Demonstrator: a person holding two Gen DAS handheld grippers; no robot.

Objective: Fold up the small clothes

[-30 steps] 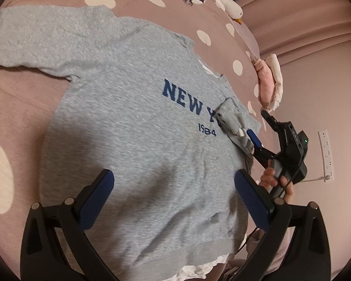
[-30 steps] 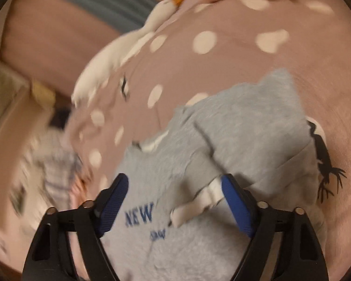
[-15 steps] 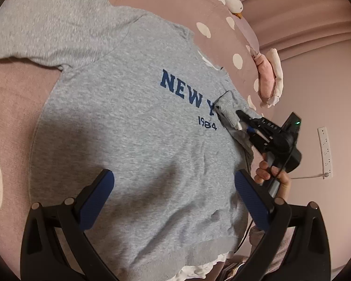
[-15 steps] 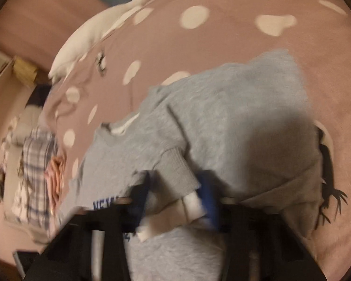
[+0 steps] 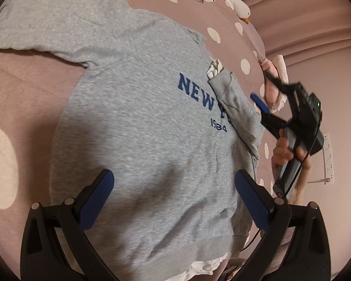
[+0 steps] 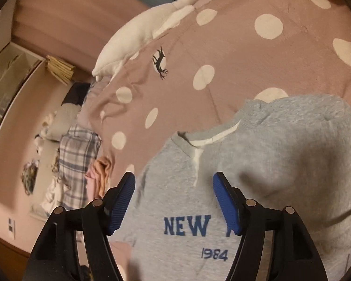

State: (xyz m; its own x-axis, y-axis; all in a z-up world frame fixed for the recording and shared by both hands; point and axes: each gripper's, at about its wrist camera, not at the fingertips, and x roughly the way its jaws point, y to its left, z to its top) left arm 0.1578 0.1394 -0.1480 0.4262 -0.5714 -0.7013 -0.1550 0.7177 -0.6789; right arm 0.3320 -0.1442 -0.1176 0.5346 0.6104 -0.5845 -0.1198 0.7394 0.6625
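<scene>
- Sweatshirt first: the small grey knit sweatshirt (image 5: 138, 126) lies face up on the mauve bedspread with cream polka dots (image 5: 23, 107).
- Its one sleeve (image 5: 236, 107) is folded in over the chest, white-lined cuff near the collar; the other sleeve (image 5: 46, 32) lies spread out to the side.
- I judge the sleeve-folding step half done; next I must take the spread sleeve and lay it across likewise.
- Dark blue print reads "NEW Y…" with "1984" beneath; the folded sleeve hides the rest.
- My left fingers (image 5: 173, 199) hang wide apart above the hem, holding nothing.
- My right fingers (image 6: 174, 205) are parted too, empty, above the chest beside the folded sleeve.
- A white plush goose (image 6: 152, 25) lies further up the bed.
</scene>
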